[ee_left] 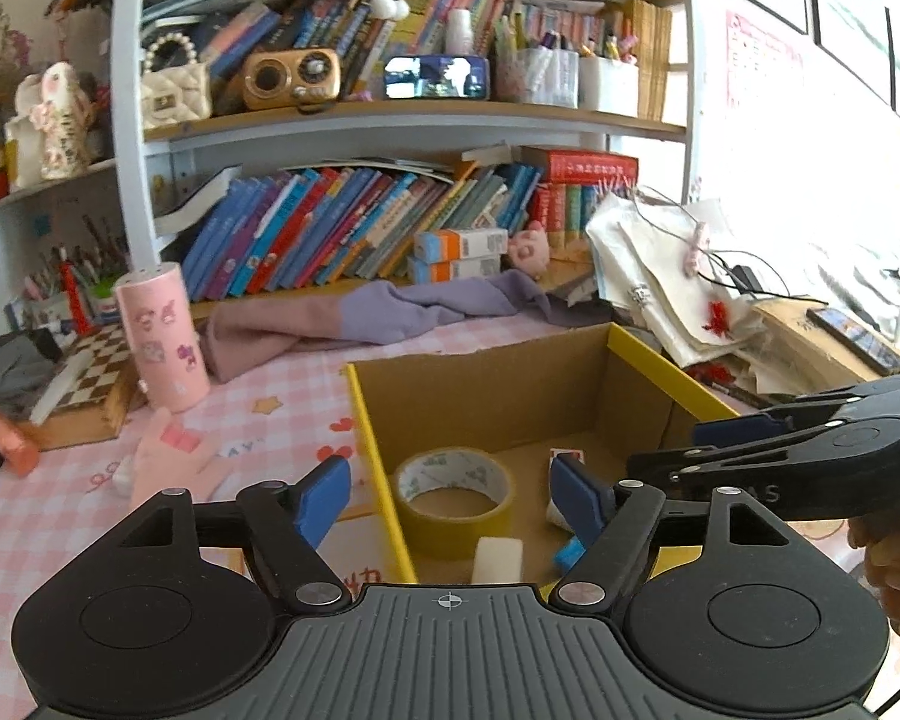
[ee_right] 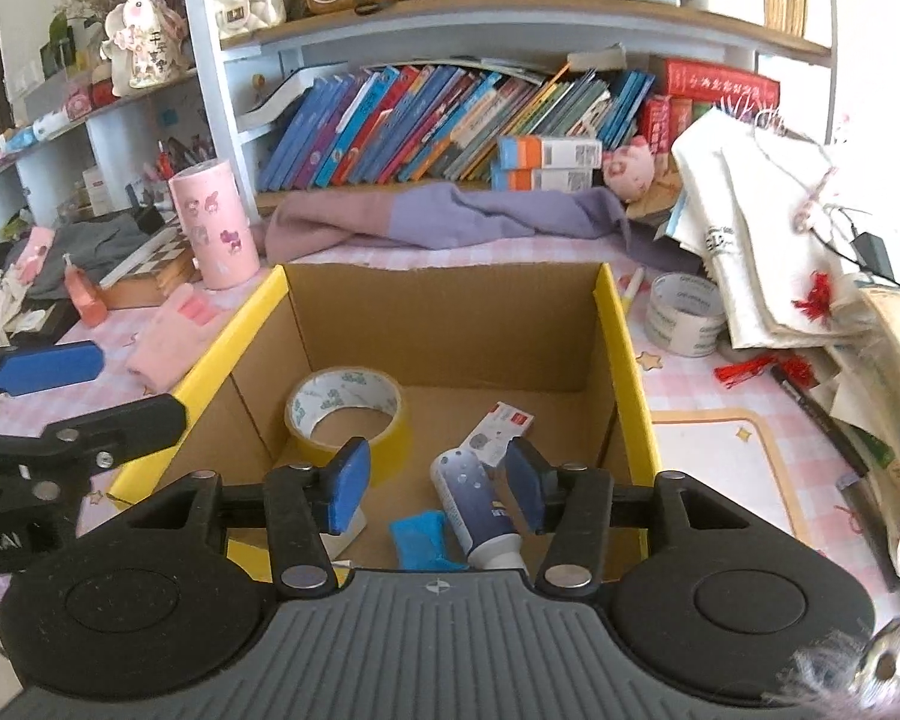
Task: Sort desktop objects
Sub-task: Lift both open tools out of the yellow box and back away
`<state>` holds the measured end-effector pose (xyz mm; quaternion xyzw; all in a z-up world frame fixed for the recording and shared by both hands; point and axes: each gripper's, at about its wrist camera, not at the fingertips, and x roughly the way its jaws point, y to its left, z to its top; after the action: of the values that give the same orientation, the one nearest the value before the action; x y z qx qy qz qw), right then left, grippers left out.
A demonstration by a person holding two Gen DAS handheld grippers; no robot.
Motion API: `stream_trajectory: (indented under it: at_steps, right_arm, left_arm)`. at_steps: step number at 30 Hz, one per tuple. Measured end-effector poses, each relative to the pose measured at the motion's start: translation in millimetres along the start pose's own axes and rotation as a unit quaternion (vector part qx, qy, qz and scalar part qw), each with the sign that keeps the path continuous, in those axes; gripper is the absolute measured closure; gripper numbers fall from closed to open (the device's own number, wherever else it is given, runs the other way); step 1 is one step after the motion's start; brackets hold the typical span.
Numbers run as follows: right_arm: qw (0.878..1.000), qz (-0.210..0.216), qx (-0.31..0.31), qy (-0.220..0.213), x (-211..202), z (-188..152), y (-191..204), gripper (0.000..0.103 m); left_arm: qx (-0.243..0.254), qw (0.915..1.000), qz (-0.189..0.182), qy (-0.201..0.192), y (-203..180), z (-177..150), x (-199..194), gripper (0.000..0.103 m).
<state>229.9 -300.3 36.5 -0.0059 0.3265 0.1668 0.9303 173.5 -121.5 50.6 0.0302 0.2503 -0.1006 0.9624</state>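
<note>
A cardboard box [ee_right: 621, 348] with a yellow rim stands on the pink checked desk. Inside it lie a yellow tape roll [ee_right: 384, 444], a blue-and-white tube [ee_right: 474, 504], a small white carton [ee_right: 498, 429], a blue wrapped piece [ee_right: 417, 540] and a white eraser [ee_left: 497, 558]. My right gripper [ee_right: 437, 489] hangs open over the box's near part. The tube lies below, between its pads, and they do not touch it. My left gripper [ee_left: 450, 498] is open and empty above the box's left wall [ee_left: 375, 462], over the tape roll [ee_left: 450, 516]. Each gripper shows in the other's view, the right gripper [ee_left: 690, 447] and the left gripper [ee_right: 90, 396].
On the desk beside the box are a white tape roll [ee_right: 684, 318], a pink cylinder [ee_right: 213, 222], a pink mitten [ee_right: 174, 330], a purple cloth [ee_right: 450, 216], a chessboard [ee_right: 150, 264] and a black pen [ee_right: 822, 414]. White bags [ee_right: 762, 240] pile up on the right. Bookshelves rise behind.
</note>
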Motion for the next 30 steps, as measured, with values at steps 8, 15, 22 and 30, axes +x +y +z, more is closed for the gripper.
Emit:
stream_trajectory:
  at_steps: [8, 15, 22, 30]
  right_arm:
    - [1.000, -0.026, 0.014, -0.005, -17.0, -14.8, 12.1, 0.048]
    - [0.998, -0.058, 0.025, -0.009, -32.0, -30.6, 30.5, 0.045]
    - [0.996, -0.076, 0.049, 0.012, -40.8, -54.2, 57.6, 0.045]
    - [0.992, -0.095, 0.076, 0.026, -53.7, -78.3, 89.5, 0.045]
  left_arm:
    - [-0.012, 0.9999, -0.003, 0.001, 20.4, -11.1, -18.0, 0.025]
    - [-0.001, 0.9997, -0.020, 0.009, 38.3, -22.4, -31.9, 0.024]
    - [0.010, 0.9991, -0.033, 0.024, 61.2, -38.5, -49.8, 0.024]
    - [0.035, 0.9970, -0.049, 0.048, 80.2, -60.2, -67.2, 0.024]
